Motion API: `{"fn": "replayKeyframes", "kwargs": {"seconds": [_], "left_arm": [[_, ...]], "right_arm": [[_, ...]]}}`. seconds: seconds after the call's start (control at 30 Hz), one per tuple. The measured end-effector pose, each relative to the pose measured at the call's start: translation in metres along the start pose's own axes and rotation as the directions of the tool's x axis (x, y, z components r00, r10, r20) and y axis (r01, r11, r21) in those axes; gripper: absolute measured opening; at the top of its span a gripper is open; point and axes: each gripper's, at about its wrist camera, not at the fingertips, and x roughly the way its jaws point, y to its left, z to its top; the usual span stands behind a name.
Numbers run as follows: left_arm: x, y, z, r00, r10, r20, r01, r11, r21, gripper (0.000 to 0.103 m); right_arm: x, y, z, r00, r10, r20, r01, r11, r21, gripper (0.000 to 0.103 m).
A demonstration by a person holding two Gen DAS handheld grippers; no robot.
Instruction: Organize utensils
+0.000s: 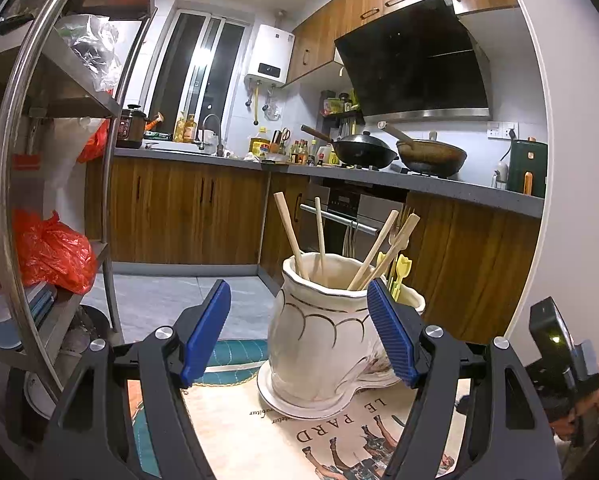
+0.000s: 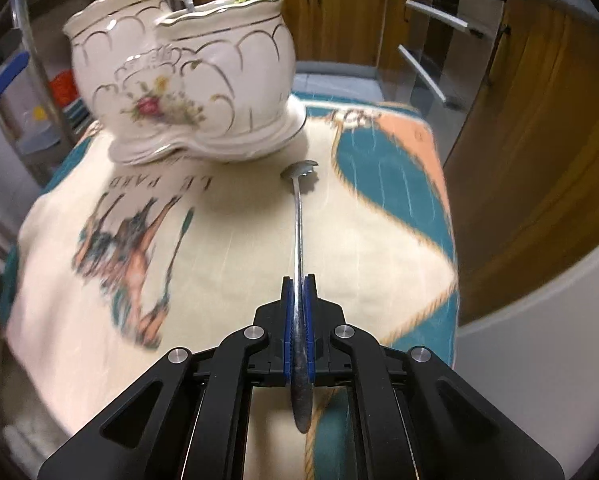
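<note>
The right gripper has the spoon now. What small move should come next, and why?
Probably lift it. The right gripper is shut on the spoon, whose bowl lies on the cloth just before the ceramic holder. Raising it clears the holder's rim.

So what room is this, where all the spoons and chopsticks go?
Most likely a home kitchen. Two woks sit on a stove under a black range hood, a tap stands by the window, and wooden cabinets run under the grey counter.
</note>
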Motion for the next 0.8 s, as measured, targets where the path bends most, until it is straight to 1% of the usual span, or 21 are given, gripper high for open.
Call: {"fn": "replayKeyframes", "kwargs": {"seconds": [0.03,0.13,0.2,0.27,0.43,0.5,0.57,0.63,0.67,0.73,0.77,0.8], "left_arm": [[0.001,0.0,0.0,1.0,-0.001,-0.004,0.001,1.0,-0.001,0.07],[0.003,-0.001,-0.002,1.0,-0.004,-0.013,0.004,1.0,0.0,0.07],[0.004,-0.002,-0.002,1.0,-0.006,-0.015,0.006,1.0,0.005,0.07],[0.004,-0.004,-0.003,1.0,-0.006,-0.017,0.007,1.0,0.015,0.07],[0.005,-0.005,-0.006,1.0,-0.004,-0.025,0.005,0.999,0.034,0.07],[0.006,-0.006,-0.006,1.0,-0.003,-0.025,0.004,0.999,0.038,0.07],[0.007,-0.007,-0.006,1.0,-0.004,-0.025,0.005,0.999,0.036,0.07],[0.007,-0.007,-0.006,1.0,-0.003,-0.026,0.004,0.999,0.038,0.07],[0.007,-0.007,-0.006,1.0,-0.002,-0.026,0.003,0.999,0.039,0.07],[0.007,-0.007,-0.005,1.0,-0.001,-0.025,0.002,0.999,0.04,0.07],[0.007,-0.007,-0.006,1.0,-0.001,-0.023,0.002,0.999,0.039,0.07],[0.007,-0.007,-0.005,1.0,0.0,-0.023,0.001,0.999,0.039,0.07]], "right_arm": [[-0.001,-0.001,0.001,1.0,0.003,-0.001,-0.003,1.0,0.003,0.007],[0.003,-0.001,0.011,1.0,-0.01,0.015,0.01,1.0,0.007,0.013],[0.012,-0.003,0.02,1.0,-0.009,0.016,0.009,1.0,0.015,0.014],[0.018,-0.006,0.029,1.0,-0.004,0.022,0.004,0.999,0.031,0.022],[0.032,-0.007,0.046,0.999,-0.001,0.037,0.0,1.0,0.025,0.022],[0.037,-0.004,0.051,0.999,-0.007,0.047,0.006,1.0,0.012,0.021],[0.039,-0.002,0.053,0.999,-0.001,0.05,0.001,1.0,-0.004,0.01],[0.038,-0.001,0.053,0.999,0.007,0.049,-0.007,1.0,-0.008,0.004],[0.035,0.001,0.051,0.998,0.003,0.057,-0.002,1.0,-0.015,0.004],[0.021,0.005,0.045,0.994,-0.013,0.111,0.016,0.999,-0.033,0.004],[0.014,0.006,0.041,0.991,-0.012,0.133,0.016,0.999,-0.034,0.004],[0.003,0.007,0.037,0.985,-0.002,0.174,0.009,0.999,-0.036,0.004]]}}
